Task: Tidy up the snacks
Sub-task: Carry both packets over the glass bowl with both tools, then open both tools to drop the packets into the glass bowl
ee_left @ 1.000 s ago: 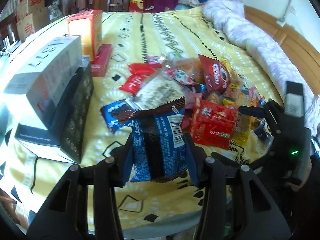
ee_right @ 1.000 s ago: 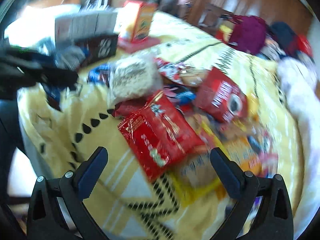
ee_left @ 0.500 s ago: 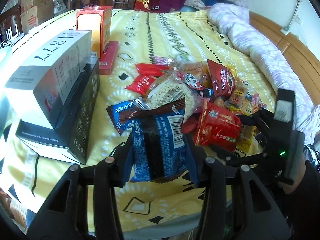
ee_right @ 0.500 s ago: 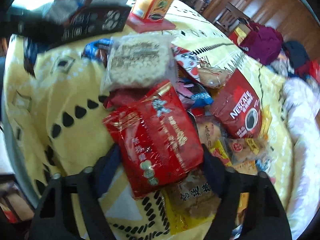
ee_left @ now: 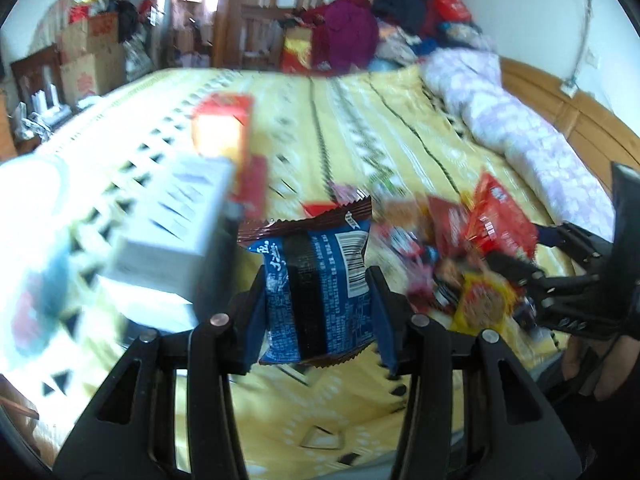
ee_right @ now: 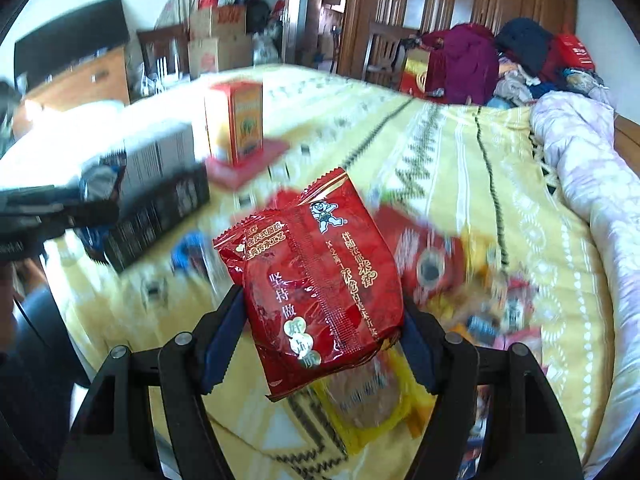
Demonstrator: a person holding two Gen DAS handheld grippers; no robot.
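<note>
Left hand-held gripper [ee_left: 320, 300]: low centre of the left wrist view, jaws closed on a blue crinkly plastic snack packet [ee_left: 318, 288], held clear of the bed.
Right hand-held gripper [ee_right: 320, 340]: low centre of the right wrist view; its jaws have just been closing and now pinch a glossy red foil snack bag [ee_right: 320, 280], lifted off the pile.
Handling: both packs look light, soft and slippery; gripping across the flat sides suits them, gently, as the contents may crush.
Snack pile [ee_right: 460, 300]: loose on the yellow patterned bedspread [ee_right: 440, 152], middle right.
Boxes: grey carton [ee_right: 160, 156] on a black box [ee_right: 160, 216], orange carton [ee_right: 236, 120] behind, upper left.
</note>
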